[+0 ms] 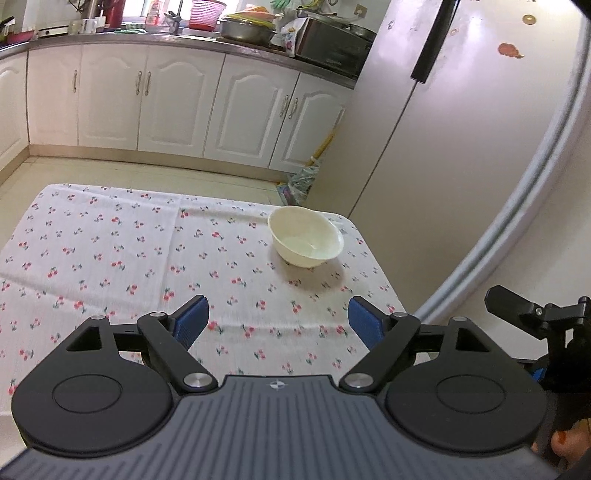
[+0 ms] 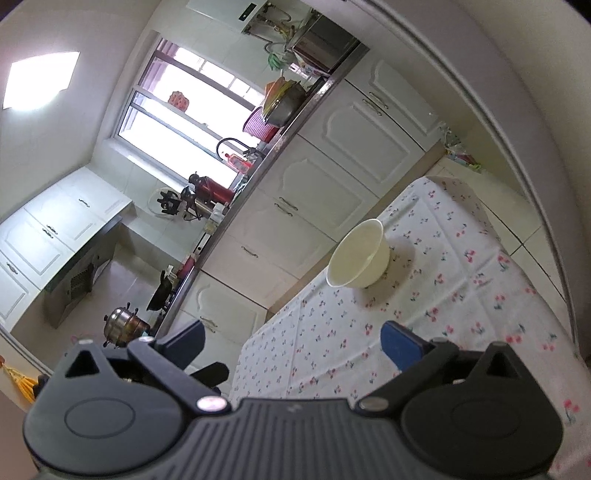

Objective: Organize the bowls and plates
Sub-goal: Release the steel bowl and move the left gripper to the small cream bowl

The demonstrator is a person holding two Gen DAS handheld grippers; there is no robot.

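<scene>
A cream bowl [image 1: 306, 238] stands upright and empty on the cherry-print tablecloth [image 1: 129, 251], near the table's far right corner. My left gripper [image 1: 279, 319] is open and empty, hovering over the near part of the table, short of the bowl. In the right wrist view, which is rolled to the side, the same bowl [image 2: 357, 254] sits ahead of my right gripper [image 2: 293, 343], which is open and empty above the table's near edge. The right gripper's body also shows at the right edge of the left wrist view [image 1: 535, 314].
A fridge [image 1: 443, 129] stands close to the table's right side. White kitchen cabinets [image 1: 166, 99] run along the far wall, with pots and clutter on the countertop [image 1: 243, 31]. Tiled floor [image 1: 147, 170] lies between table and cabinets.
</scene>
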